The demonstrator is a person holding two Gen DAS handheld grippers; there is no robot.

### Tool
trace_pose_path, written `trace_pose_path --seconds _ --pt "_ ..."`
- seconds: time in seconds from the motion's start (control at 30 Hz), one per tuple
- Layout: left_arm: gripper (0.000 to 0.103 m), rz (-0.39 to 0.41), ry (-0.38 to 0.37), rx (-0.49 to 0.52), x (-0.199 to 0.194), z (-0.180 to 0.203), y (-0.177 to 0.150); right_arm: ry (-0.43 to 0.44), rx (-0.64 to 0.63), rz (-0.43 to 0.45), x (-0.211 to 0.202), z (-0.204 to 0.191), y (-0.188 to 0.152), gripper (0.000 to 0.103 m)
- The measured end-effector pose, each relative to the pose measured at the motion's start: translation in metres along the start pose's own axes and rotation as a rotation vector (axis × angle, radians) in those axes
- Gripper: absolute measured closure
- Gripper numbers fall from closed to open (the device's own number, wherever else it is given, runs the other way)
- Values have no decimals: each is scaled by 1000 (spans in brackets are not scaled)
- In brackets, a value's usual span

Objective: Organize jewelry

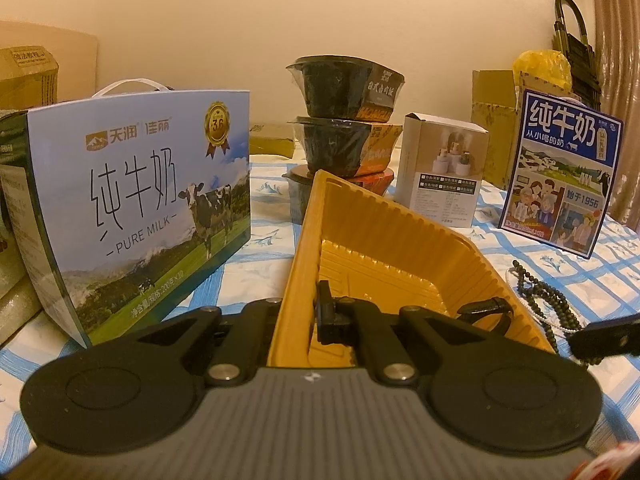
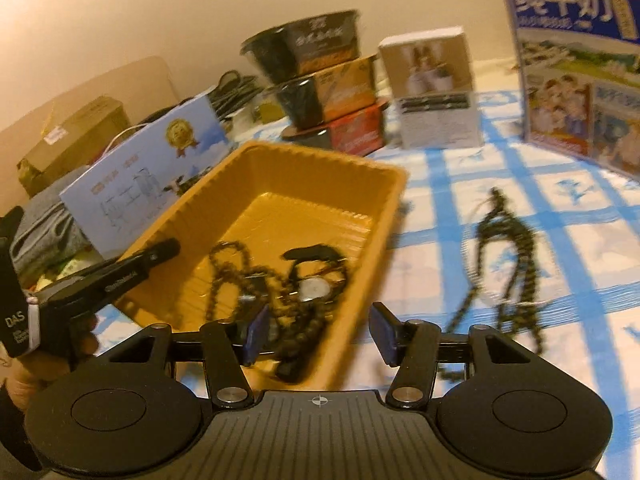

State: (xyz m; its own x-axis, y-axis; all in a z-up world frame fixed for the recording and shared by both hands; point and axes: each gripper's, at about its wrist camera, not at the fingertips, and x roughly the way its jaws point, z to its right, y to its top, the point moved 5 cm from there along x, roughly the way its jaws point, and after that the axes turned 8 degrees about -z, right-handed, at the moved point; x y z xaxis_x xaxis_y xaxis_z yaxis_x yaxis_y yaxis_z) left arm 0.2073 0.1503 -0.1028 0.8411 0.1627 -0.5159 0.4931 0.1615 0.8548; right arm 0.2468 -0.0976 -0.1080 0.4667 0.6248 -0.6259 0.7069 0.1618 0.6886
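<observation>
The left gripper [image 1: 298, 316] is clenched on the near wall of the yellow tray [image 1: 304, 240], one finger inside and one outside, and the tray is tipped up on that side. Judgement: the hold steadies the tray and presents its opening toward the other hand for loading.

Inside the tray lie a bead necklace [image 2: 236, 276] and a wristwatch [image 2: 314, 288] with a black strap, tangled together near the right-hand wall. A second bead necklace [image 2: 500, 256] lies loose on the blue-checked tablecloth [image 2: 560, 216], well apart from the tray and to its right. It is judged to be the remaining item.

The right gripper [image 2: 318, 334] is released; nothing is between its blue pads [image 2: 256, 332]. It hangs over the near right corner of the tray, angled downward, one finger above the tray and one outside it. The view is blurred, consistent with motion.

The left gripper points gently downward. A hand [image 2: 24, 376] is visible at its grip in the right wrist view.
</observation>
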Motion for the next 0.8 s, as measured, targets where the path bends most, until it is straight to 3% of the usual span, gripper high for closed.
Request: trace_pose_path --seconds 0.2,0.33,0.47,0.8 --pt "98 0 1 5 0 0 1 -81 8 11 -10 33 -1 48" --pt "98 0 1 8 0 1 1 -152 -102 -22 -4 50 -3 49" --pt "99 1 0 8 -1 1 1 -213 -226 -70 5 60 -2 68" --pt "99 -1 0 12 -1 2 1 -296 -448 -159 44 67 2 83"
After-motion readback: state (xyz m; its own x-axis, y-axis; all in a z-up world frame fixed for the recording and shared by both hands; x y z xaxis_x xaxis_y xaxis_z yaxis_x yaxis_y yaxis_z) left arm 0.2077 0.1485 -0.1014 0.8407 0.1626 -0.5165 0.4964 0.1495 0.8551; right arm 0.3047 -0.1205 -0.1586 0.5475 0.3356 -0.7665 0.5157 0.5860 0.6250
